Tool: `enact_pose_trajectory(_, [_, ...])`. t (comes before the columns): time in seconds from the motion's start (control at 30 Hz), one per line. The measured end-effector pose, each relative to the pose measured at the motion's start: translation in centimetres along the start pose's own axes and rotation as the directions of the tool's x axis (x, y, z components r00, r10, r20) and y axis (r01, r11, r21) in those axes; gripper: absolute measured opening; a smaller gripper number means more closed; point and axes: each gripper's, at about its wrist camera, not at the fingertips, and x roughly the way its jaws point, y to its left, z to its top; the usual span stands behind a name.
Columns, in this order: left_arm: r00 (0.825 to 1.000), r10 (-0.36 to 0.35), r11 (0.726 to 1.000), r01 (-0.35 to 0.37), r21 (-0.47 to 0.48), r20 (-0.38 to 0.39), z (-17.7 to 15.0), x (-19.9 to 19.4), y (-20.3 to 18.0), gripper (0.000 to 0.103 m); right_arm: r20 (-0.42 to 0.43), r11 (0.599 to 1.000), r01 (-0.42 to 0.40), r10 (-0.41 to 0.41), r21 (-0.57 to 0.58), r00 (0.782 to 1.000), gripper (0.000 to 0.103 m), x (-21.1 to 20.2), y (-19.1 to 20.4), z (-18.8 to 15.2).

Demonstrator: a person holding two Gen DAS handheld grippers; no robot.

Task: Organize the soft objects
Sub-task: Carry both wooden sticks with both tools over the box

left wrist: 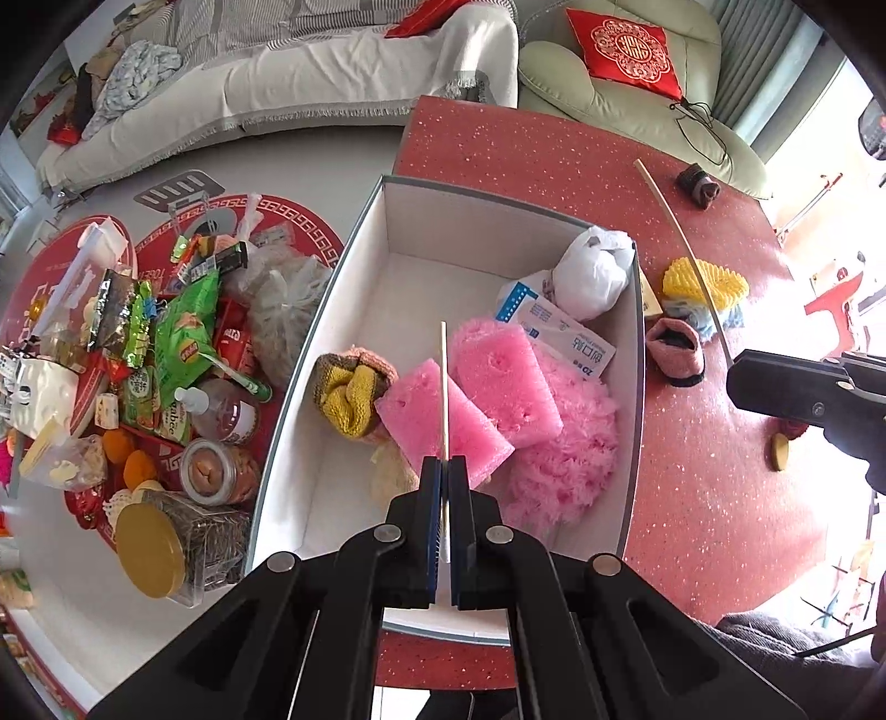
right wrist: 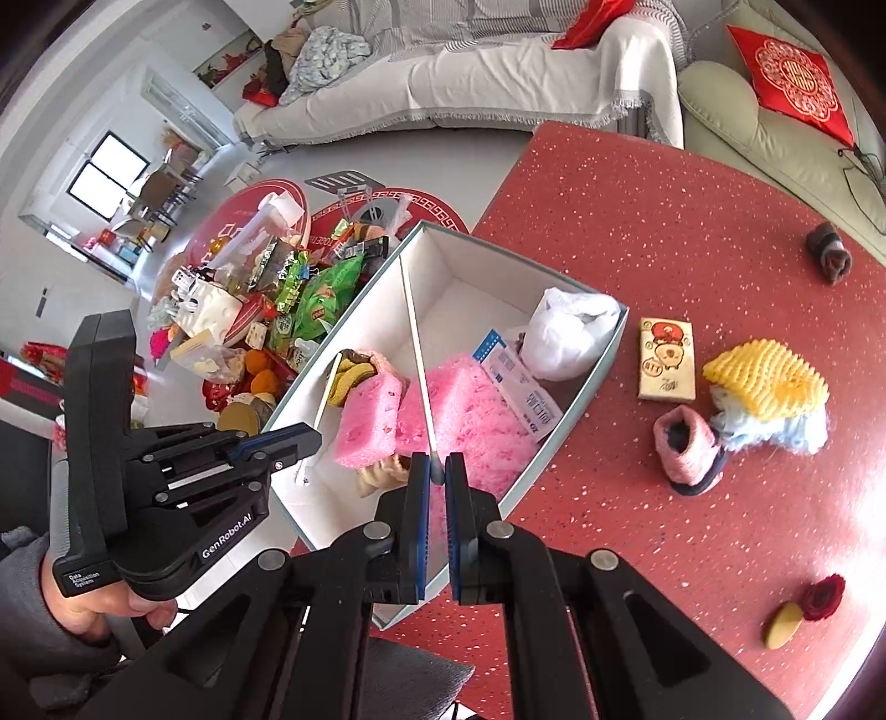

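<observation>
We see each hand-held gripper, left and right, clamped on a thin stick above the white box of pink sponges, while the yellow pad and pink sock lie on the red desk.

The box holds two pink sponges, one white bag and one plaster packet. Two thin sticks are gripped. Two red cushions sit behind.

Left hand-held gripper and right hand-held gripper, both clamped, tilted downward.
</observation>
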Motion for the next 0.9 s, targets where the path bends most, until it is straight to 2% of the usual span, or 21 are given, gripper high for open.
enact_pose_trajectory(0.47, [1.0,-0.018,0.999,0.019,0.041,-0.024,-0.5,0.4,1.1,0.002,-0.02,1.0,0.009,-0.009,0.018,1.0,0.005,1.6,2.0,-0.4])
enact_pose_trajectory(0.9, [0.999,-0.031,0.997,0.033,0.064,-0.027,-0.6,0.6,1.3,0.002,-0.028,0.999,0.021,-0.019,0.046,0.999,0.005,2.0,2.1,-0.8])
